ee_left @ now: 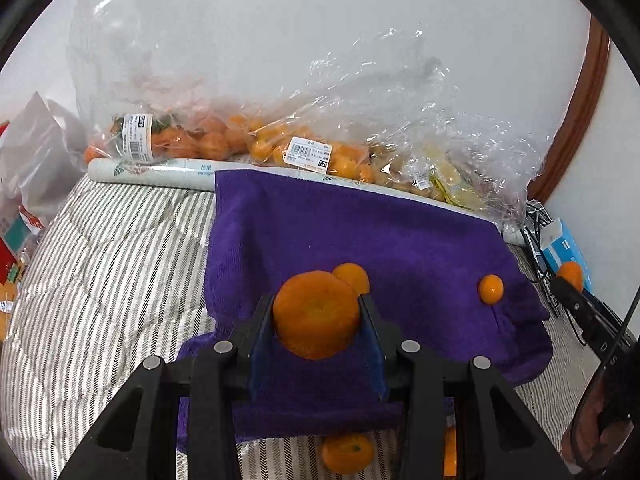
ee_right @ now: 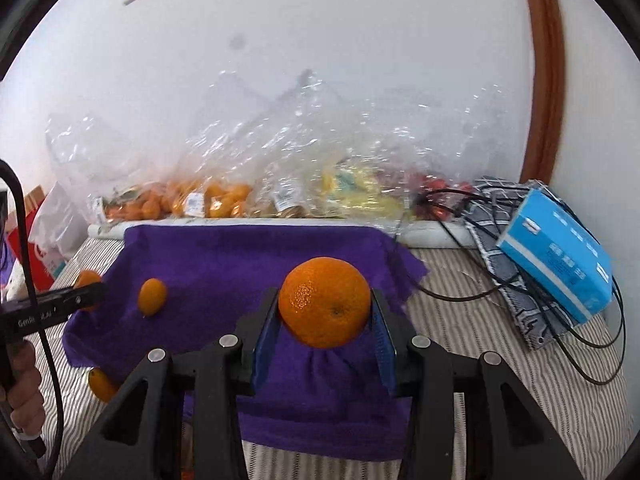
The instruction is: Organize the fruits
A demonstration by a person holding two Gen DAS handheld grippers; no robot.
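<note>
We see two grippers, each loaded. Left gripper [ee_left: 318,312] is clamped on a mandarin [ee_left: 316,314], both blue pads [ee_left: 262,344] pressing its sides; the fruit hangs above the purple towel [ee_left: 360,224]. Right gripper [ee_right: 325,312] is clamped on an orange [ee_right: 325,307] the same way, above the towel's right half.

On the towel: a second mandarin [ee_left: 354,276] sits just behind the held one, partly hidden by it. A kumquat [ee_left: 491,289] lies near the towel's right edge in the left view; in the right view it shows toward the left side of the cloth.

Off the towel: one fruit [ee_left: 347,452] rests on the striped bedding [ee_left: 112,264] just past the near hem, under the left gripper.

Edges: the far hem butts against a long white box [ee_left: 160,170] that carries clear bags of fruit [ee_left: 224,136] against the wall. The towel's front right corner droops in a fold. To the right, black cables [ee_right: 520,292] and a blue tissue pack [ee_right: 556,256] crowd the bedding.

Open room: we note bare purple across the towel's middle and far half, and bare striped bedding to the left of it
</note>
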